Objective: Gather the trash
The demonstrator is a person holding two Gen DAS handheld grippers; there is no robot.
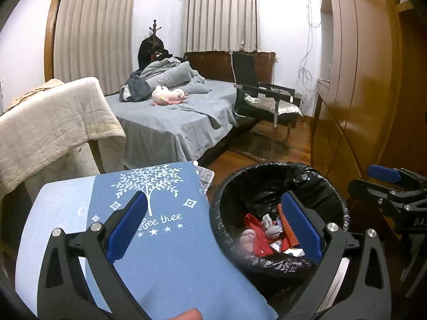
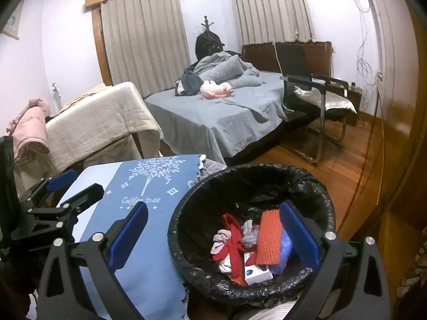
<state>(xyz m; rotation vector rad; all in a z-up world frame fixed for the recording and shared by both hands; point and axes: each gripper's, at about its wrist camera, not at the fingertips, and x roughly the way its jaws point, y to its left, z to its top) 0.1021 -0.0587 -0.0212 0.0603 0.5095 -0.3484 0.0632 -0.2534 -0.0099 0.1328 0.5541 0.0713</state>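
A round bin lined with a black bag (image 1: 267, 184) (image 2: 240, 178) stands on the floor beside a table covered by a blue cloth with a white tree print (image 1: 160, 240) (image 2: 149, 186). Inside the bin lie a red strip (image 2: 234, 242), an orange ridged piece (image 2: 269, 234), crumpled tissues (image 2: 248, 232) and a small white box (image 2: 257, 273). My left gripper (image 1: 213, 229) is open and empty, one finger over the cloth, the other over the bin. My right gripper (image 2: 213, 232) is open and empty above the bin; it also shows in the left wrist view (image 1: 387, 184).
A bed with a grey sheet (image 1: 170, 117) (image 2: 221, 117) holds bedding and a pink plush toy (image 1: 168, 96). A black chair (image 1: 264, 98) (image 2: 312, 93) stands on the wood floor. A beige-draped chair (image 1: 53, 122) is at left, a wooden wardrobe (image 1: 360, 80) at right.
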